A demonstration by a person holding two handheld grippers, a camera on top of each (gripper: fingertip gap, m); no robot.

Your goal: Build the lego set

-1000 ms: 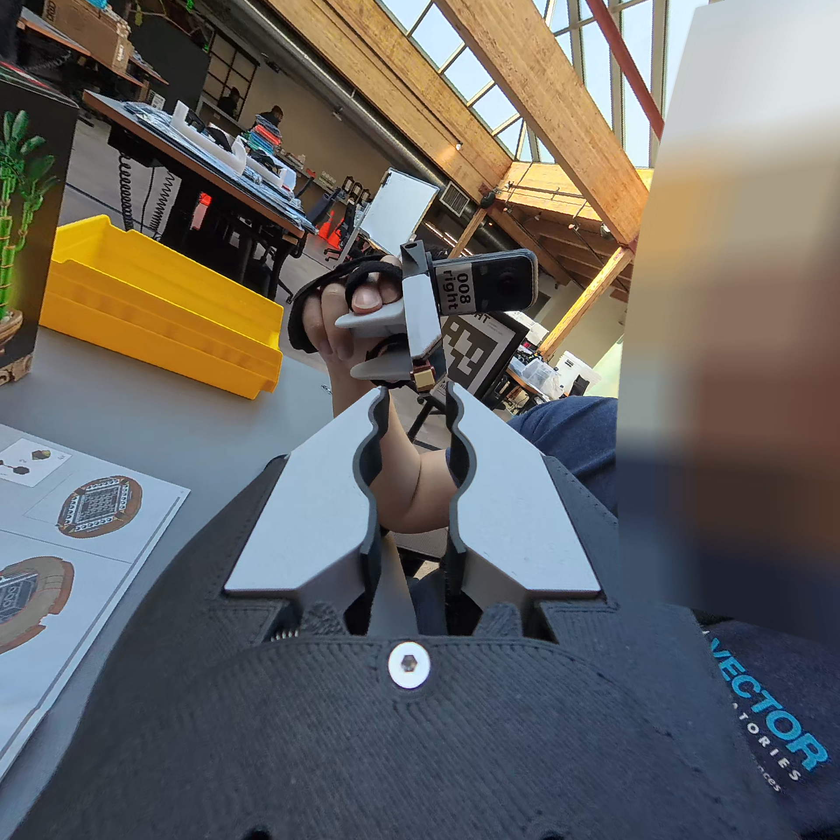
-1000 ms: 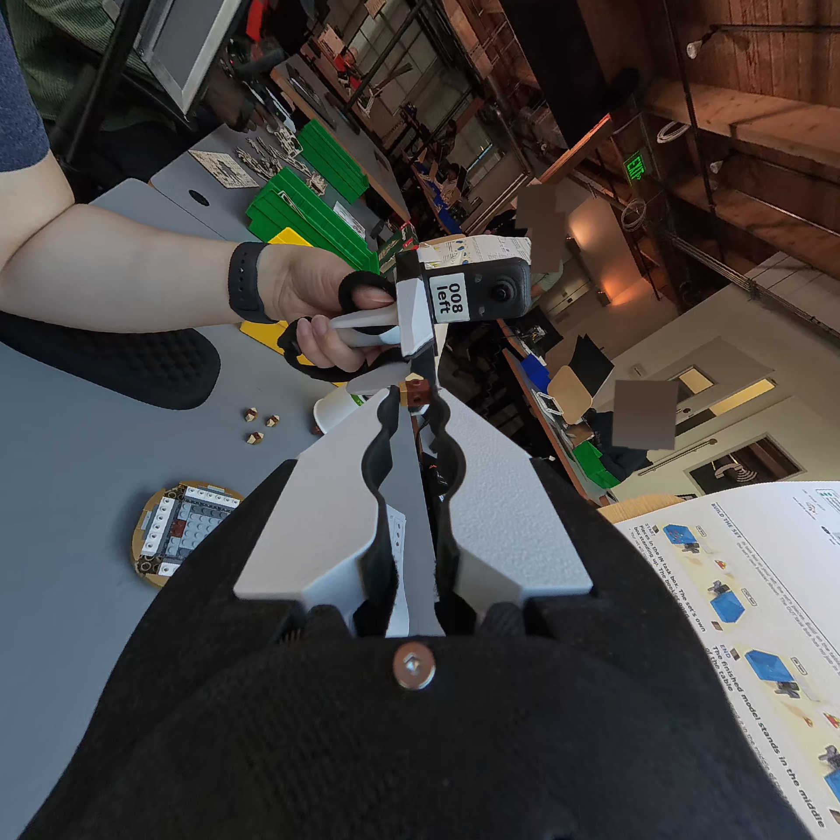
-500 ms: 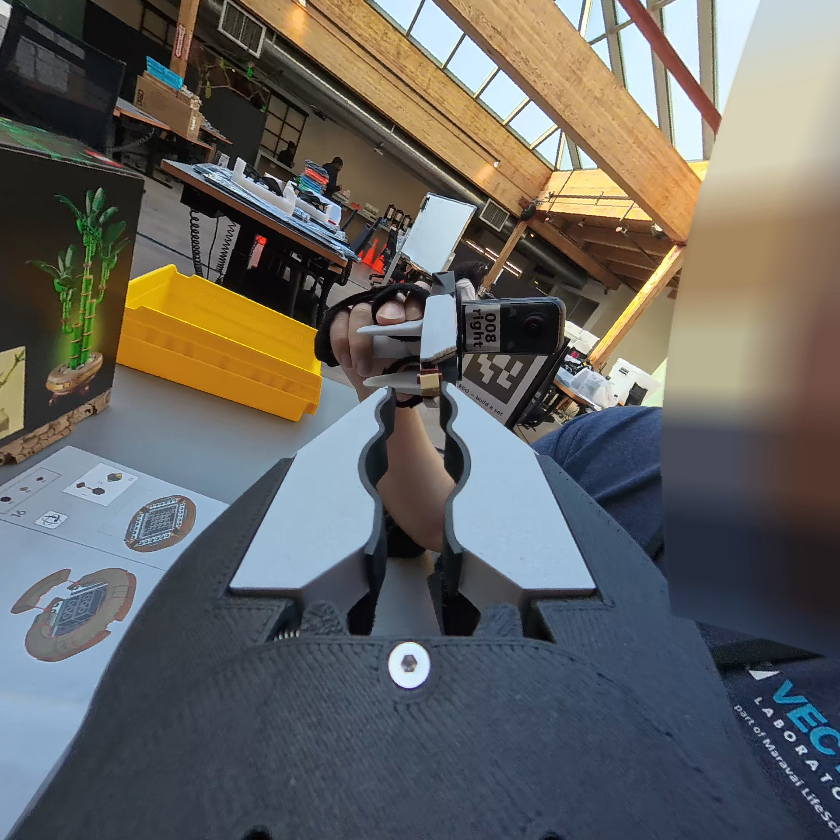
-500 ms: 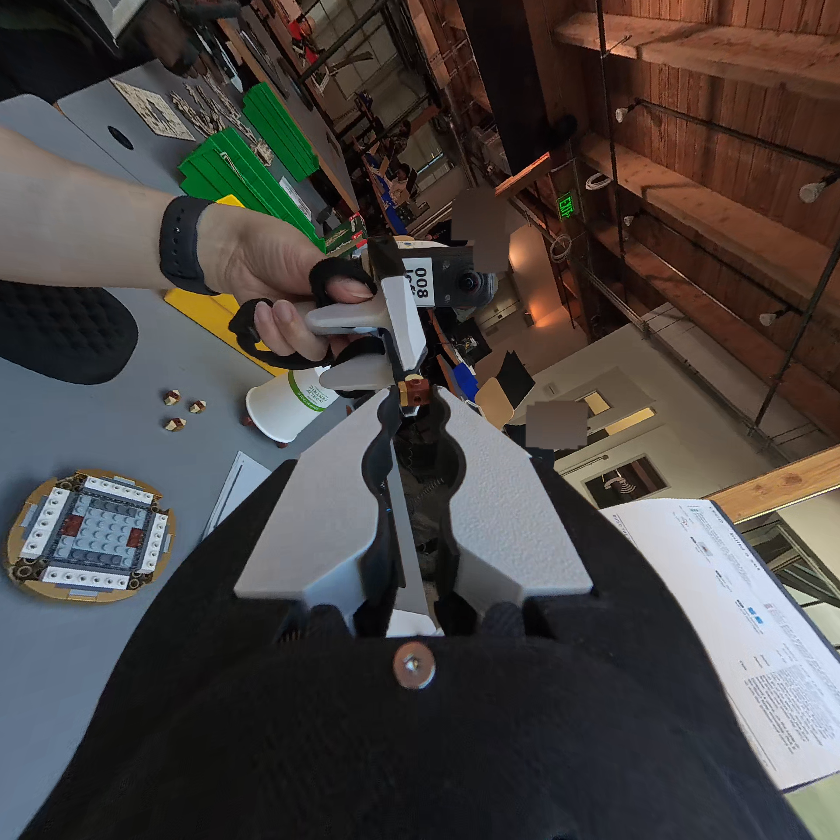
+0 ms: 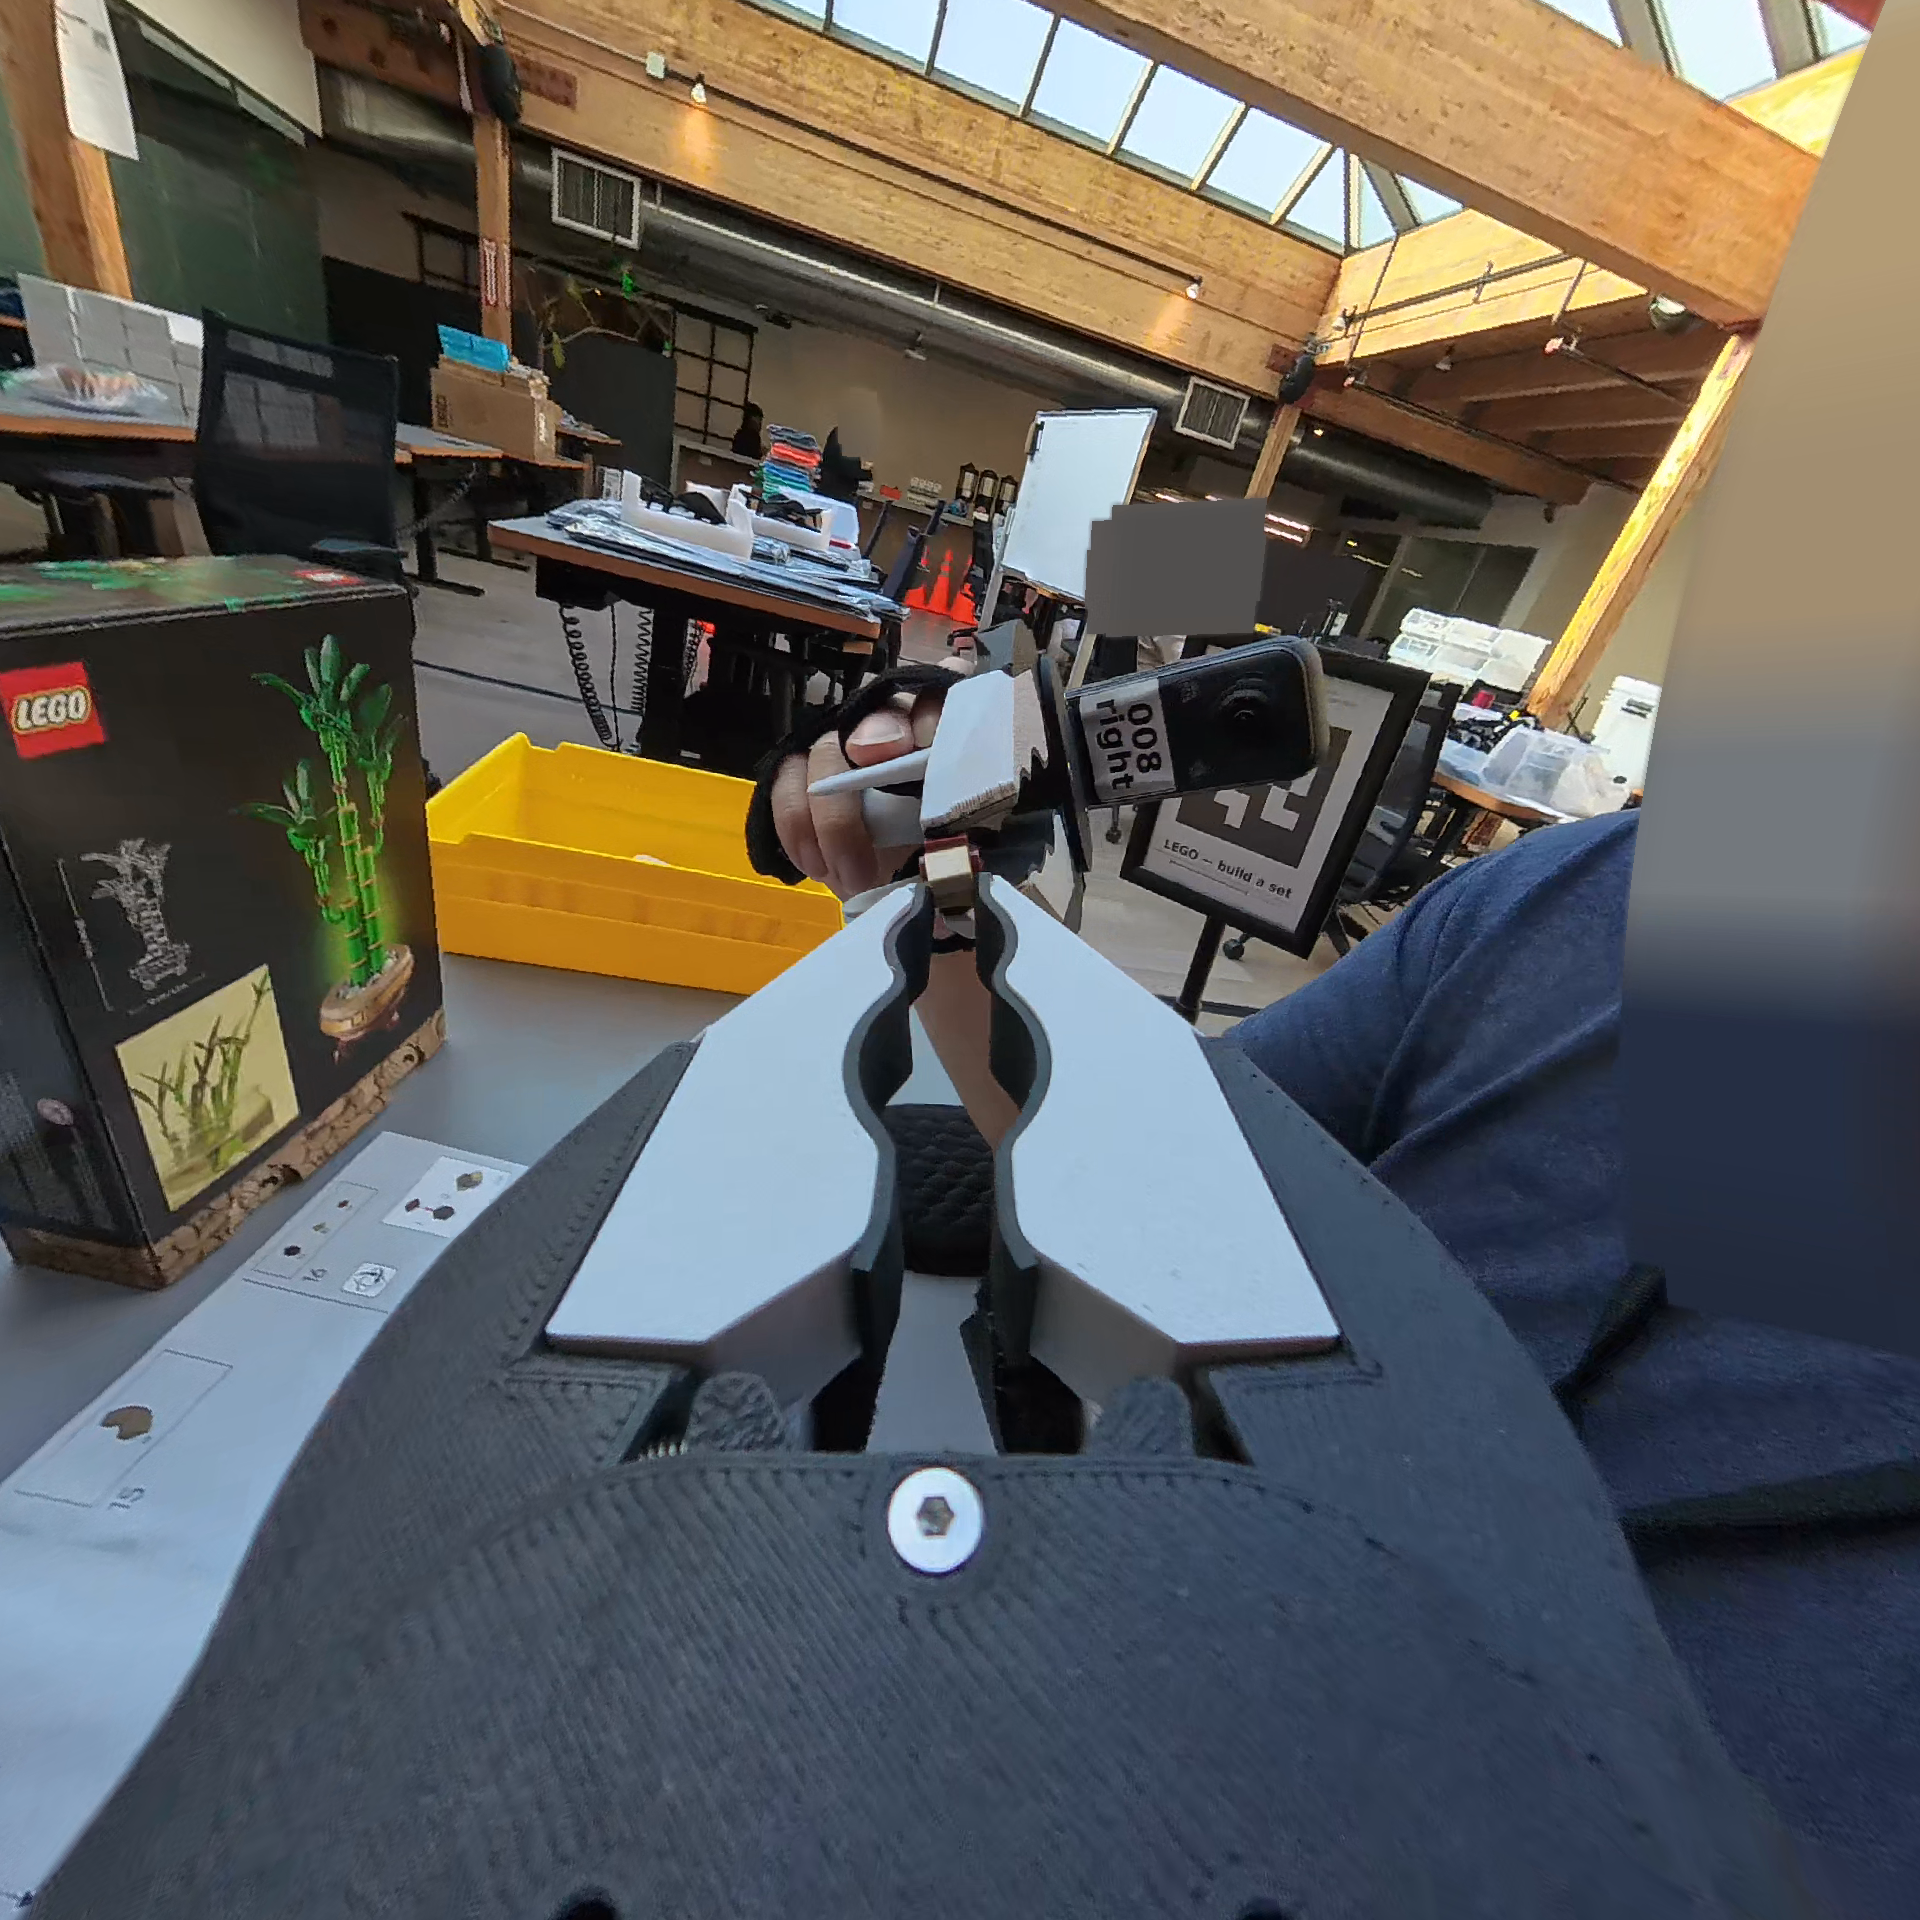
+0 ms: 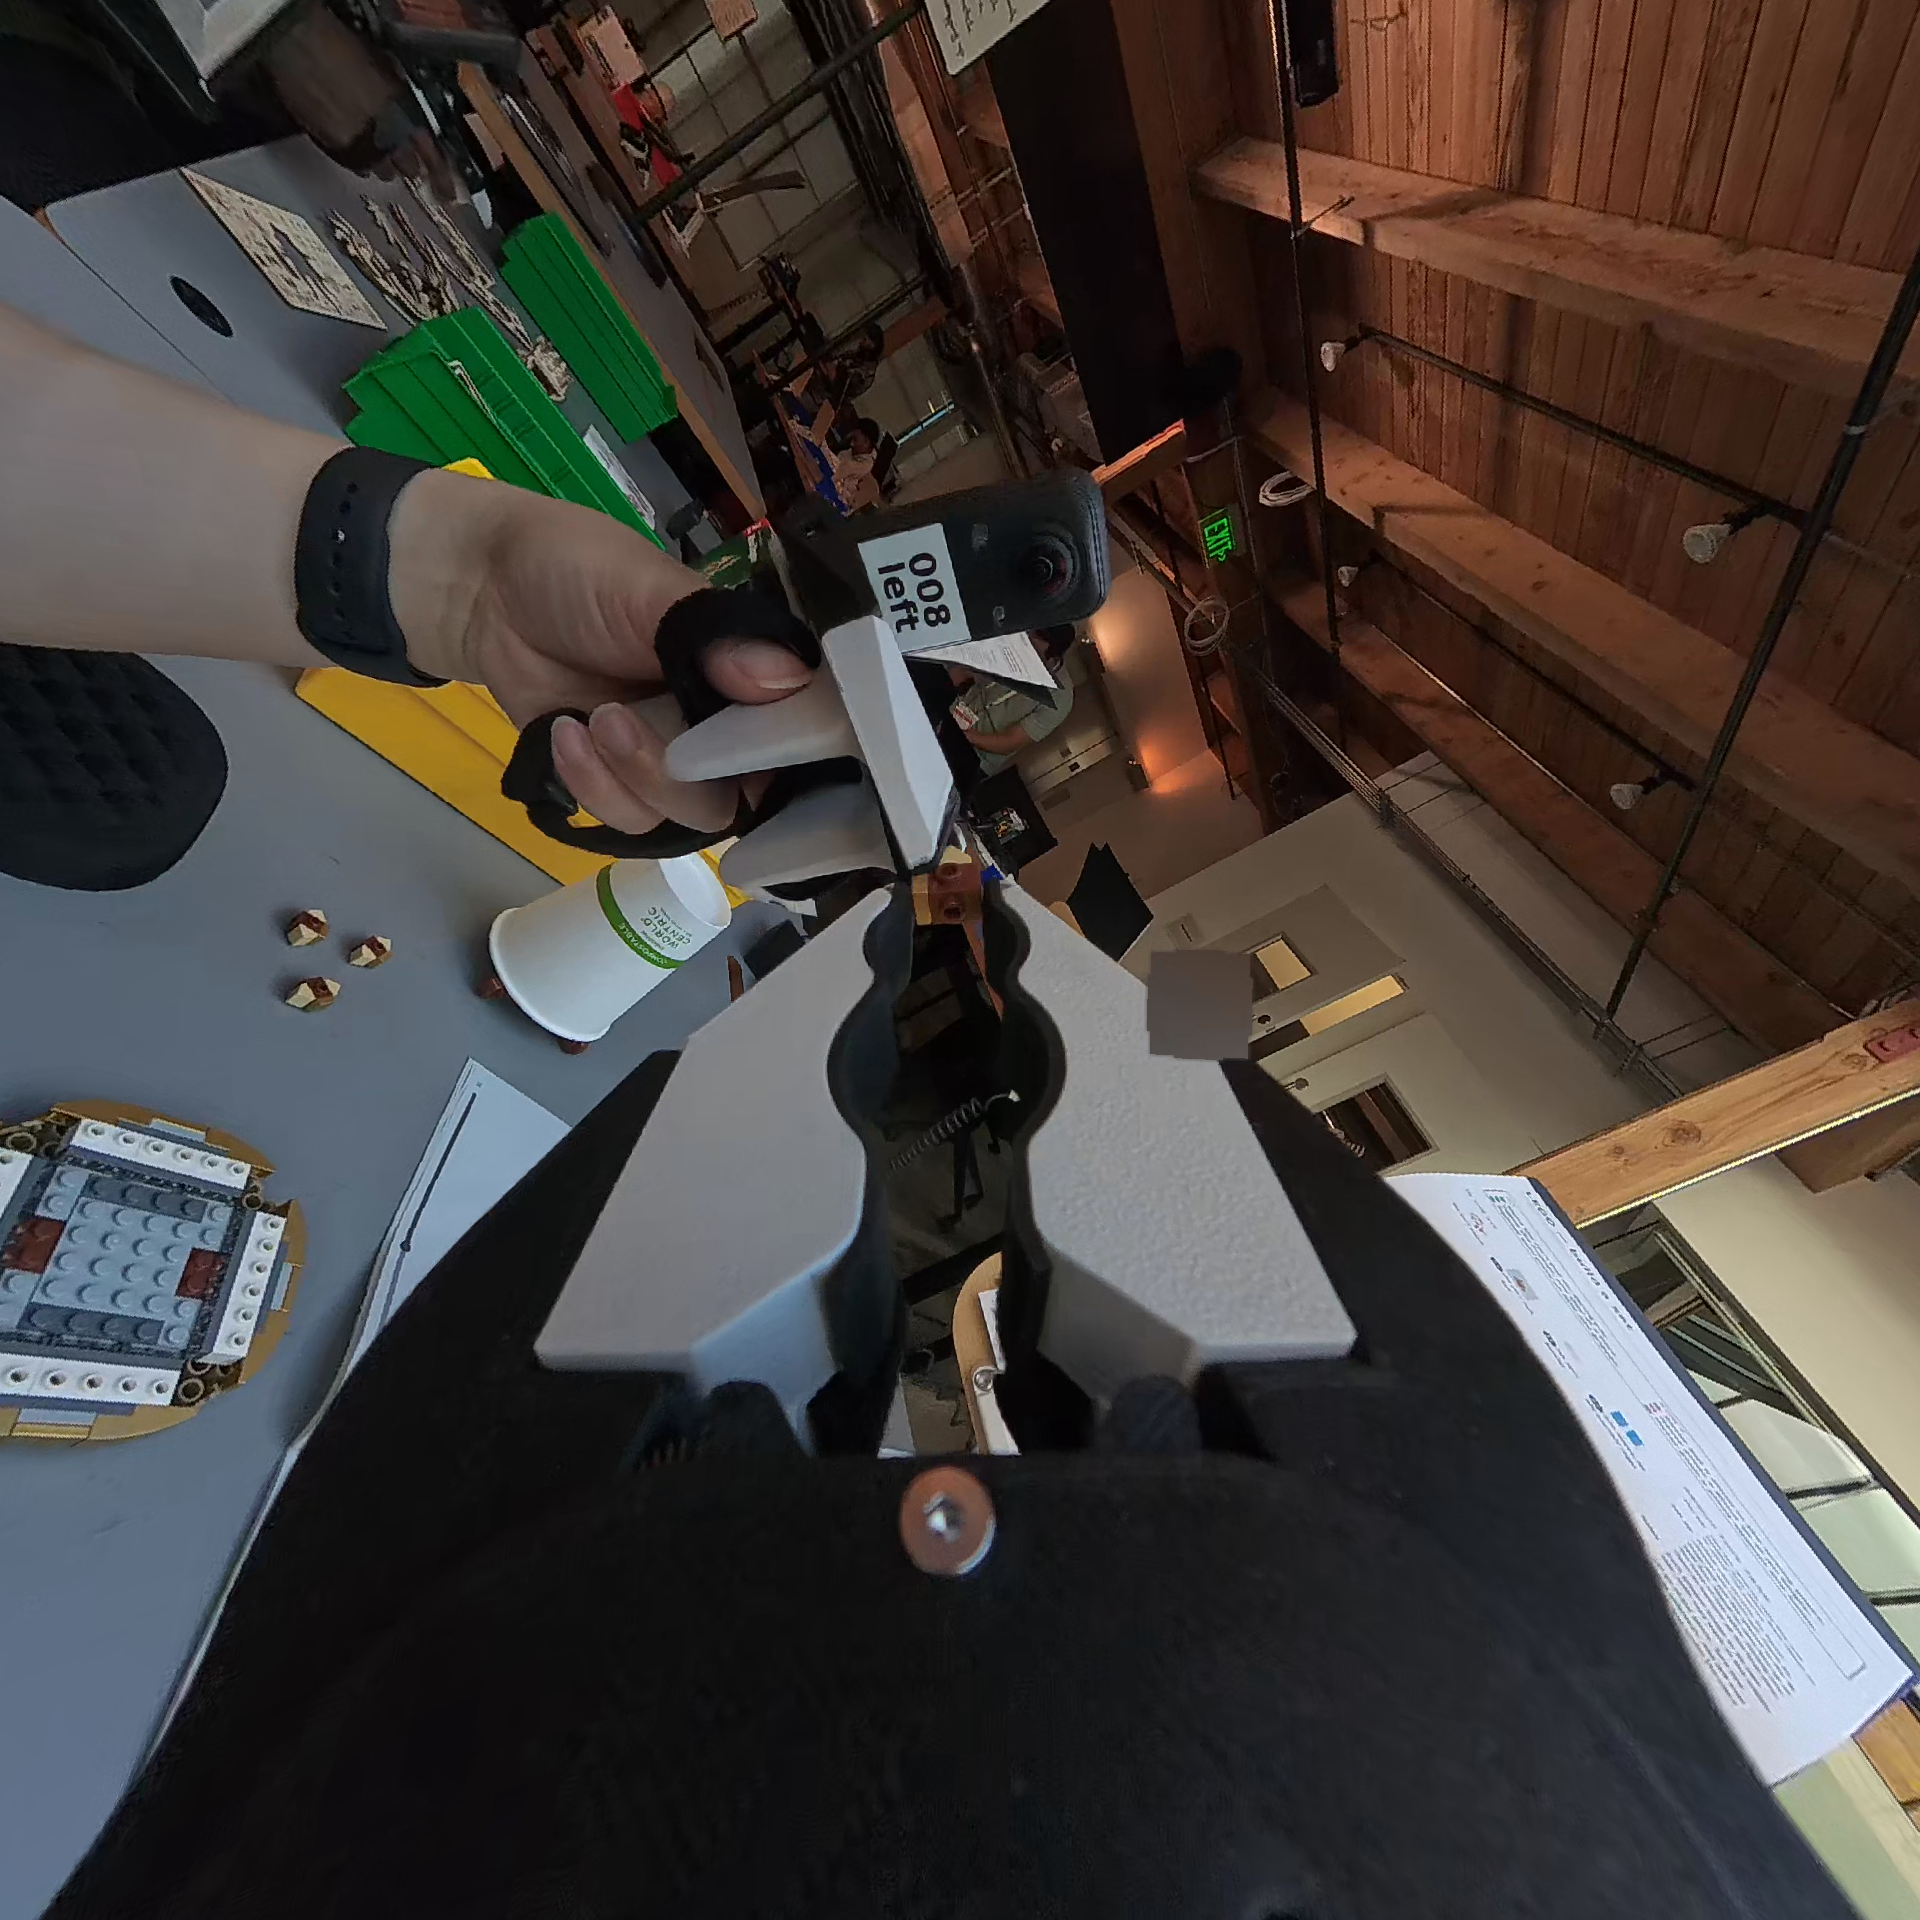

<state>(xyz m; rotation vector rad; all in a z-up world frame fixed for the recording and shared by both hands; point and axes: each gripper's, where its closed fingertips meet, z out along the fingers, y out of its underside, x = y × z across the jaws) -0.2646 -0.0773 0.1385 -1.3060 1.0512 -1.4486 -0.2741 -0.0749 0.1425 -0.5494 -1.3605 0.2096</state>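
Observation:
Both grippers are held in the air, tip to tip. My left gripper (image 5: 948,896) is shut on a small tan and dark-red lego piece (image 5: 948,868). My right gripper (image 6: 943,906) is shut on a small brown and tan piece (image 6: 945,891). The two pieces meet where the tips meet, and I cannot tell if they are joined. Each view shows the other gripper opposite, the right one (image 5: 966,769) and the left one (image 6: 904,758). The round lego base (image 6: 125,1268), with grey, white and red bricks, lies on the grey table (image 6: 125,1039).
Three loose small pieces (image 6: 332,951) and a tipped paper cup (image 6: 603,945) lie behind the base. A yellow tray (image 5: 623,852), the lego box (image 5: 208,883) and an instruction sheet (image 5: 260,1299) are on the left. A booklet (image 6: 1662,1455) is at the right. Green bins (image 6: 499,395) stand farther back. Less than 4 cm separates the two grippers' tips. From either gripper's tips it is about 30 centimeters to the round lego base (image 6: 125,1268).
Both grippers have turned together in the air and stayed tip to tip on the small pieces. The box and more of the base have come into view.

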